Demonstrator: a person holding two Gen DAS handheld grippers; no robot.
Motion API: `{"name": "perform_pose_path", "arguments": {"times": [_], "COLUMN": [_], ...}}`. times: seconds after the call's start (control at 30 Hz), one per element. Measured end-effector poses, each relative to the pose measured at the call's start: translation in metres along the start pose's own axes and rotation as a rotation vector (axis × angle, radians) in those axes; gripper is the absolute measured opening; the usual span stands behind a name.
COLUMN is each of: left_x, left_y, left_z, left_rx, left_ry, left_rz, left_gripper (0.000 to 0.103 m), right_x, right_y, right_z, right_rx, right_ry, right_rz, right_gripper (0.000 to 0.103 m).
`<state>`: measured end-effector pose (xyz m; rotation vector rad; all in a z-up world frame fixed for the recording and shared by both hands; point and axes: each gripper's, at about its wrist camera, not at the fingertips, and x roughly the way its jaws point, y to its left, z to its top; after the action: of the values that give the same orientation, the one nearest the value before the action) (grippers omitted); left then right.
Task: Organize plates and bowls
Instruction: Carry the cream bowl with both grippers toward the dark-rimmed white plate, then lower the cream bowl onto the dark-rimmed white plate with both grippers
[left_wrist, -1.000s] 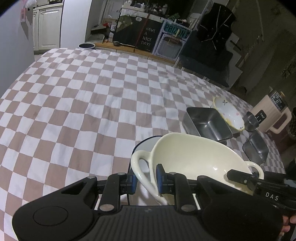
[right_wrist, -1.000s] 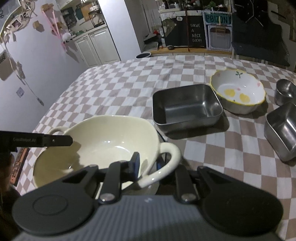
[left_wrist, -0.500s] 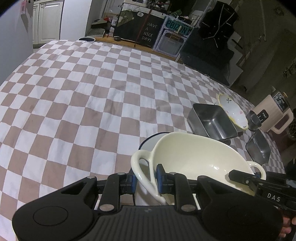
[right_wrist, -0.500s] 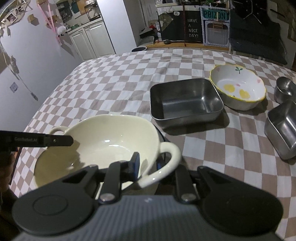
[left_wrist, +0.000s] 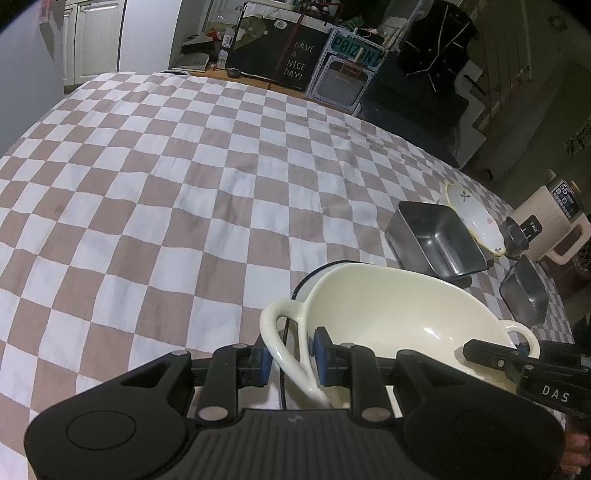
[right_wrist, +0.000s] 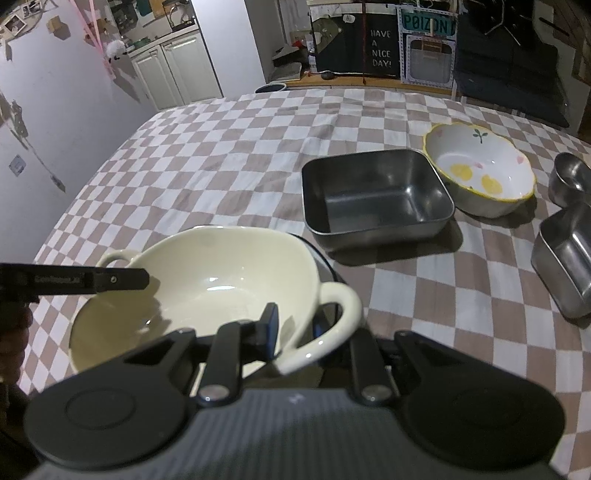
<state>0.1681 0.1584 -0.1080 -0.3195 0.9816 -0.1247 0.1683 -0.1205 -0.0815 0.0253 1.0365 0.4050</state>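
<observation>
Cream bowl (left_wrist: 388, 306) handles pinched by left tool (left_wrist: 291, 360), right tool (right_wrist: 295, 328), both angled down.

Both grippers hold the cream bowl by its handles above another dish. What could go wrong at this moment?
1. Each gripper, left and right, pinches only a thin loop handle of the glossy cream ceramic two-handled bowl; it could slip or tip.
2. The bowl sits tilted over the dark-rimmed white dish beneath it, so it may land crooked.
3. The square steel tray stands close; a swing could knock it.
</observation>
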Motion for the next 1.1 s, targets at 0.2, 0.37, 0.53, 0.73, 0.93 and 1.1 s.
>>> {"name": "perform_pose_path", "arguments": {"times": [0.2,0.37,0.53,0.73,0.93,1.1], "left_x": [0.003,0.003,0.003,0.002,0.003,0.002], "left_y": [0.005,0.006,0.006,0.000,0.000,0.000], "left_z": [0.001,0.001,0.001,0.001,0.001,0.001], "left_rx": [-0.006,0.009,0.008,0.044,0.040,0.050], "left_ry": [-0.008,-0.011,-0.002,0.006,0.010,0.010], "left_rz": [0.001,0.007,0.010,0.020,0.022,0.027], "left_gripper": [0.027,0.027,0.027,0.027,0.028,0.028], "right_x": [0.000,0.003,0.004,0.015,0.017,0.018], "right_y": [0.002,-0.001,-0.003,-0.003,-0.004,-0.004], "right_z": [0.002,0.002,0.002,0.003,0.003,0.004], "right_rx": [-0.002,0.034,0.033,0.043,0.036,0.034], "right_ry": [0.009,0.056,0.069,0.121,0.123,0.123], "right_rz": [0.004,0.032,0.038,0.015,0.016,0.012], "right_gripper": [0.024,0.024,0.025,0.025,0.025,0.026]}}
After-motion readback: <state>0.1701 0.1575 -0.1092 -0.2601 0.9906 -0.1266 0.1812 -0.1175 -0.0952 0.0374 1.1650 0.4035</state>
